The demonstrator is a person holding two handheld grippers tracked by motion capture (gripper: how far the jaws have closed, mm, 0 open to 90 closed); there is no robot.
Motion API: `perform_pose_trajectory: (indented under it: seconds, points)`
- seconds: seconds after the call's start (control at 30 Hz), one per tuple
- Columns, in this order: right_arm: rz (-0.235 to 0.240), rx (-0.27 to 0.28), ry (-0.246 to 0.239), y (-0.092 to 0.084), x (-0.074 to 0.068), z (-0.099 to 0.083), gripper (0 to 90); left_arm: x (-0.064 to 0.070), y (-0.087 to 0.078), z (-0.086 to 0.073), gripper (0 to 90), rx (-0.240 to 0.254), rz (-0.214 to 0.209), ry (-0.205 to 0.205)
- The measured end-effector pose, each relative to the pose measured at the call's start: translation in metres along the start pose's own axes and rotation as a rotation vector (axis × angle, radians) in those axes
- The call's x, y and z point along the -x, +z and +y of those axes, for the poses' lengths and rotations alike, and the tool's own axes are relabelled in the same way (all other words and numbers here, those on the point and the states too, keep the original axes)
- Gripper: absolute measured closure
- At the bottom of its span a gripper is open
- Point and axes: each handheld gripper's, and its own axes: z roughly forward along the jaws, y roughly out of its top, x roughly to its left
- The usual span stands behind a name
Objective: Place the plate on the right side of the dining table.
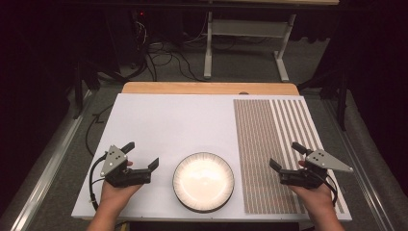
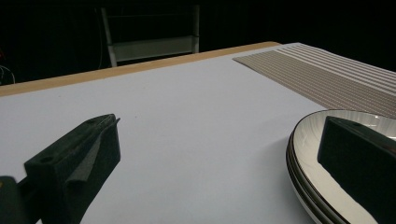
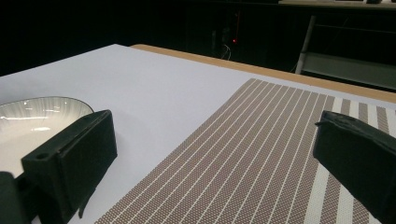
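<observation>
A round white plate with a dark ribbed rim (image 1: 203, 181) rests near the front middle of the white table (image 1: 173, 120). To its right lies a brown-and-white striped placemat (image 1: 274, 144). My left gripper (image 1: 141, 154) is held by a hand left of the plate, its jaws wide apart with nothing between them. In the left gripper view the plate (image 2: 308, 140) lies behind the right jaw. My right gripper (image 1: 286, 155) hovers over the placemat, open and empty. The right gripper view has the placemat (image 3: 252, 149) between the jaws and the plate (image 3: 37, 116) at left.
A wooden strip (image 1: 211, 88) borders the table's far edge. Beyond it stand a grey metal frame (image 1: 245, 43) and cables on the dark floor (image 1: 159, 57). Bare white tabletop stretches behind the plate.
</observation>
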Motion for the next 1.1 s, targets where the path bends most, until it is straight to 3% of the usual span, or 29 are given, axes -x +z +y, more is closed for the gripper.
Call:
perform_pose_trajectory:
  seconds: [0.27,1.1]
  points:
    - [-0.001,-0.001,0.0,-0.0006,-0.001,0.0004,0.8,0.003,0.0015,0.0005,0.0,-0.011,-0.001,0.023]
    - [0.003,-0.008,-0.012,0.0005,-0.0016,-0.0003,0.9,0.0031,0.0015,0.0011,0.0,-0.01,-0.001,0.013]
